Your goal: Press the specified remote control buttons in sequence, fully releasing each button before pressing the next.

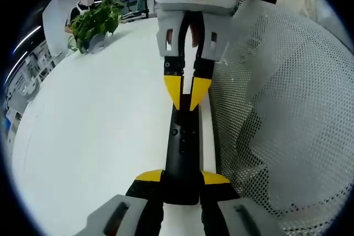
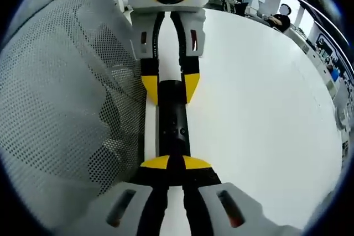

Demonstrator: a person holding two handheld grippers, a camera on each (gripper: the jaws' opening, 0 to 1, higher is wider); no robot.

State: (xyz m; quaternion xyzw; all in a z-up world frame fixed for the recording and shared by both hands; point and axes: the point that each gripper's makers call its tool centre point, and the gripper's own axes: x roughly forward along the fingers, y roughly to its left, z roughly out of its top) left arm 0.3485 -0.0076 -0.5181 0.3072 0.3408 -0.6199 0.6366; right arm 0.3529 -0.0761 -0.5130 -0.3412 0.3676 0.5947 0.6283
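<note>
Left gripper view, left gripper point(image 1: 182, 182) gripping black remote point(image 1: 184, 142), right gripper point(image 1: 186, 93) opposite

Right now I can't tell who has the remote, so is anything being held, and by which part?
The remote is held at both ends: left gripper shut on the end nearest it, right gripper closed on the opposite end, above the table.

Remote control point(image 1: 182, 147): black, slim.
Left gripper point(image 1: 181, 179): yellow tips, black jaws, grey body.
Right gripper point(image 2: 172, 164): yellow tips, black jaws, grey-white body with yellow ring.
Table point(image 1: 94, 131): plain white.
Mesh chair back point(image 1: 282, 114): white-grey, fine perforated dot pattern.
Potted plant point(image 1: 95, 23): green leaves.
</note>
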